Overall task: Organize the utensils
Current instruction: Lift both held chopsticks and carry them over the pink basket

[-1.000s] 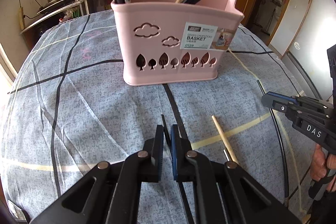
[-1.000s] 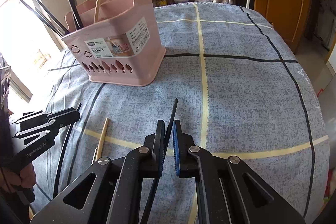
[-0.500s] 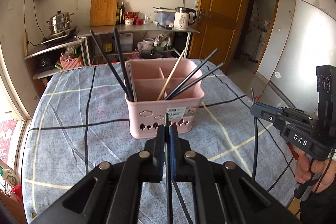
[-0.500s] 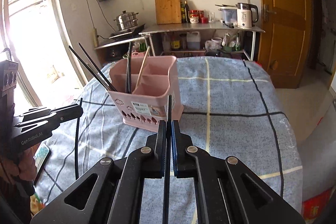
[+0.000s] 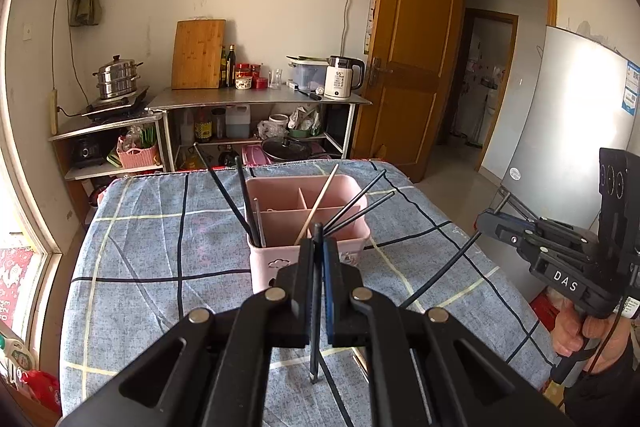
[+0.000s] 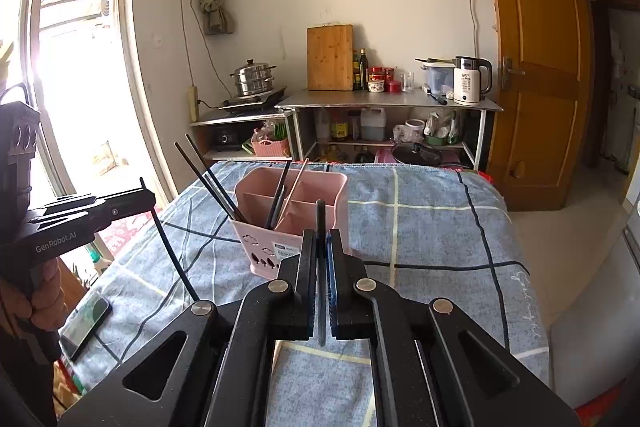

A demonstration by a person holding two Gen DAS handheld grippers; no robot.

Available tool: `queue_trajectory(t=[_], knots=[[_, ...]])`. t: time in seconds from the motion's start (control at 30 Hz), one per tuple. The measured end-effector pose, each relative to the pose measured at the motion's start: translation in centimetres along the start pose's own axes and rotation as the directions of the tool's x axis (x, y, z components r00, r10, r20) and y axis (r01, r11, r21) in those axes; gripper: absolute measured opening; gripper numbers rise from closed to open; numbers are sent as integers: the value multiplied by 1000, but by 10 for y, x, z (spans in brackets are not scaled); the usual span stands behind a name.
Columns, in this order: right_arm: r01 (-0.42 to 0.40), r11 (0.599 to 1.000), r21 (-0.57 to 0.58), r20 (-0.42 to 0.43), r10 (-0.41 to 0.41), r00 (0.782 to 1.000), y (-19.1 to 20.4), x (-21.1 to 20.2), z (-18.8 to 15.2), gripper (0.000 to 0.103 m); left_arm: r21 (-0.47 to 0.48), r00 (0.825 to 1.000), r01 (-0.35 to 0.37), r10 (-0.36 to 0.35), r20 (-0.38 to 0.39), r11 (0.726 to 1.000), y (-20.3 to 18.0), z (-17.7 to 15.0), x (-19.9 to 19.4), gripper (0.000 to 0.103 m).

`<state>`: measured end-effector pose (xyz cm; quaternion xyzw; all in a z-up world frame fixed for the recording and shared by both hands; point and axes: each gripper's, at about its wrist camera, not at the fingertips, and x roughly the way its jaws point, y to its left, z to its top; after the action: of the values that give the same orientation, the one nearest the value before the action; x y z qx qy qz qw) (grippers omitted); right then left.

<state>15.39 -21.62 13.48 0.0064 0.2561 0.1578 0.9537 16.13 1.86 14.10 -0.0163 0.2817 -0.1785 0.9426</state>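
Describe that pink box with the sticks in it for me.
The pink plastic basket stands upright on the checked tablecloth. Inner walls split it into compartments; cloud and leaf cutouts and a label mark its front. Several black chopsticks and one pale wooden chopstick lean inside. Neither gripper touches it.
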Motion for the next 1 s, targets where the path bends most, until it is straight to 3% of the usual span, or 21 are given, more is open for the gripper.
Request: queue_trajectory(t=[0.5,1.0], knots=[[-23,999,-23,11,24,1000,5,-8,5,4,12,1000,12,-12,8,1000,-4,12,-9,5],[-132,988,-75,102,139,985,31,-19,50,4,5,998,17,-17,57,1000,8,66,-22,5]])
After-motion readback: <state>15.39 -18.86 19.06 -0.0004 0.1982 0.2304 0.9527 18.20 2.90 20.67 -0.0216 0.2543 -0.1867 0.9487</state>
